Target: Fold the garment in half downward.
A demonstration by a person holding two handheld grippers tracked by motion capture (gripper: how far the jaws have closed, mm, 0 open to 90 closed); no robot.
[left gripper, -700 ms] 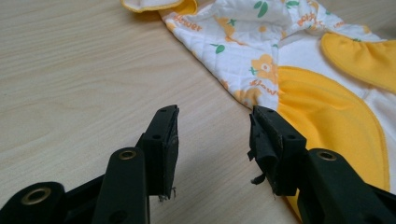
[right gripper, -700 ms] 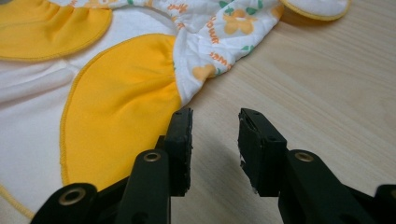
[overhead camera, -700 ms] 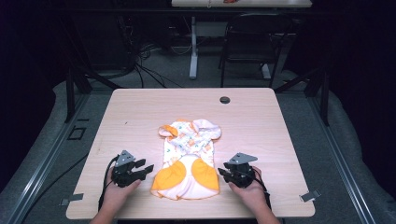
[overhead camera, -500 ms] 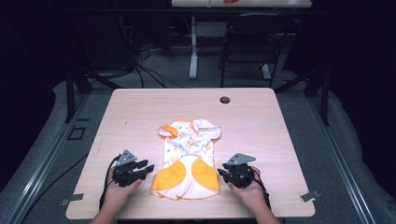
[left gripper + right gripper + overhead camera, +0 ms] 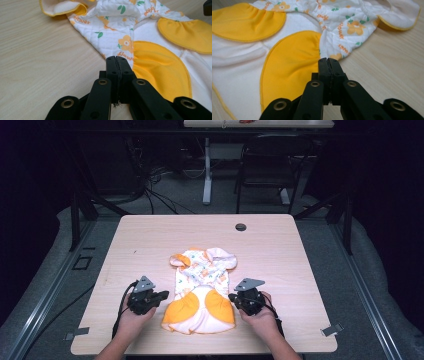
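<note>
Lying rumpled: white-orange floral baby garment (image 5: pixel 201 292); both hand-held grippers closed, empty.

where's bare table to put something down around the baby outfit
Free: the far strip between the baby outfit and the round grommet, plus both side margins of the table. Crowded: the near edge, where left tongs and right tongs flank the outfit.
</note>
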